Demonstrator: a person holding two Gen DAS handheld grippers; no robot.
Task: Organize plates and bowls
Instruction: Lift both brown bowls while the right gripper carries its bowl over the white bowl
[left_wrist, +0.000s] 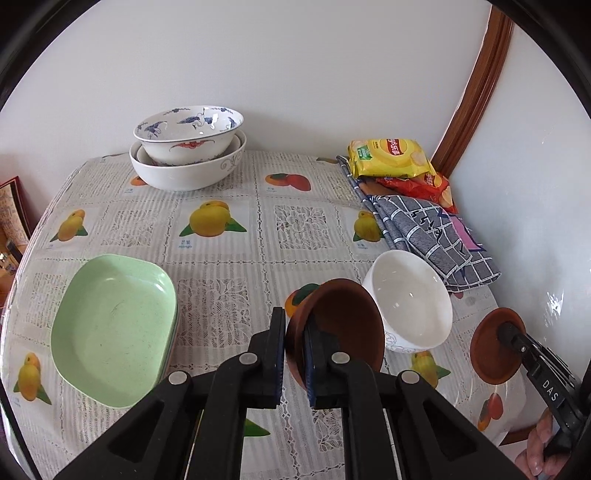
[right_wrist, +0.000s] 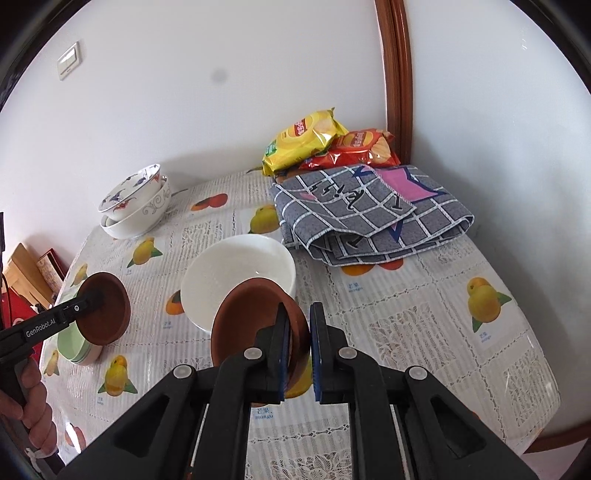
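On the tabletop (left_wrist: 229, 258) sit the stacked bowls (left_wrist: 188, 147) far left, green plates (left_wrist: 114, 328) near left, white bowl (left_wrist: 410, 299) right. Each tool — left tool (left_wrist: 294, 354), right tool (right_wrist: 297, 350) — is clamped on a lifted brown dish; next, probably nest the left dish (left_wrist: 343, 321) and right dish (right_wrist: 251, 317) together.

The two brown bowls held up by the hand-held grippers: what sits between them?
The plain white bowl stands on the table between the left-held brown bowl and the right-held brown bowl. The left wrist view shows this most clearly.

Chip bags (right_wrist: 325, 144) + folded cloth (right_wrist: 373, 218) on tablecloth (right_wrist: 424, 332)
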